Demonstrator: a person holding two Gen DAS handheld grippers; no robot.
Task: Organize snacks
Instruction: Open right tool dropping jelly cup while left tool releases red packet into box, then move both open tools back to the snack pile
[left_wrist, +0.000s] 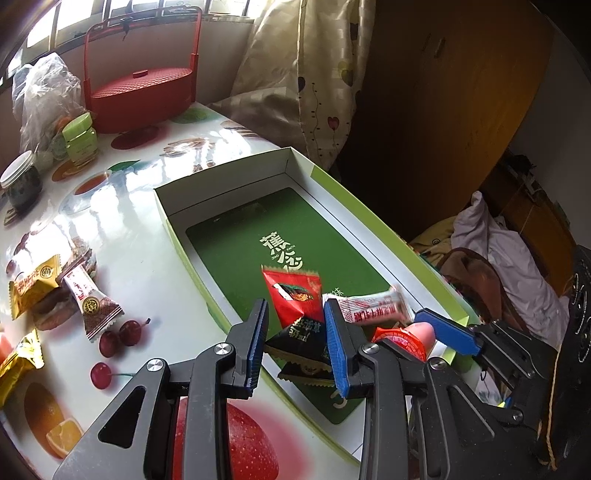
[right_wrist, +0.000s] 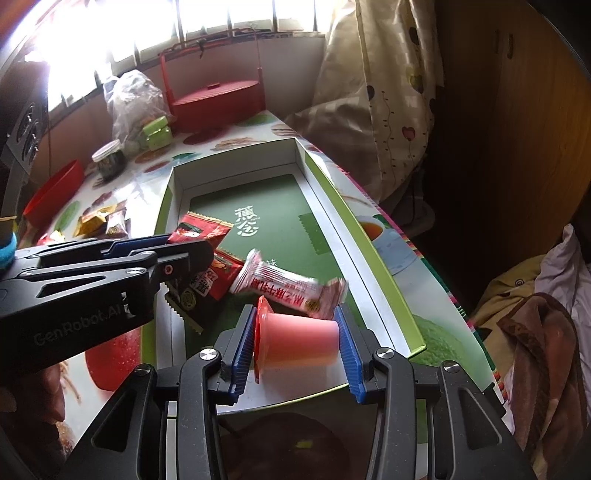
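Note:
An open box (left_wrist: 229, 166) (right_wrist: 236, 155) with white walls and a green floor lies on the fruit-print table. A red packet (left_wrist: 295, 295) (right_wrist: 201, 230) and a white bar (left_wrist: 373, 308) (right_wrist: 288, 291), blurred at its ends, lie in its near half. My left gripper (left_wrist: 297, 343) (right_wrist: 192, 247) is low over the box, shut on a black triangular packet (left_wrist: 299, 341) (right_wrist: 192, 295). My right gripper (right_wrist: 295, 336) is shut on a pink jelly cup (right_wrist: 299, 339) (left_wrist: 417, 332), held sideways over the box's near end with its red lid against the left pad.
Several loose wrapped snacks (left_wrist: 37, 284) (right_wrist: 99, 221) lie on the table left of the box. Farther back stand a red lidded basket (left_wrist: 144, 92), a green jar (left_wrist: 79, 138), a dark jar (left_wrist: 20, 181) and a plastic bag (left_wrist: 44, 92). A red bowl (right_wrist: 55, 192) sits at the left; a curtain (left_wrist: 295, 74) hangs behind.

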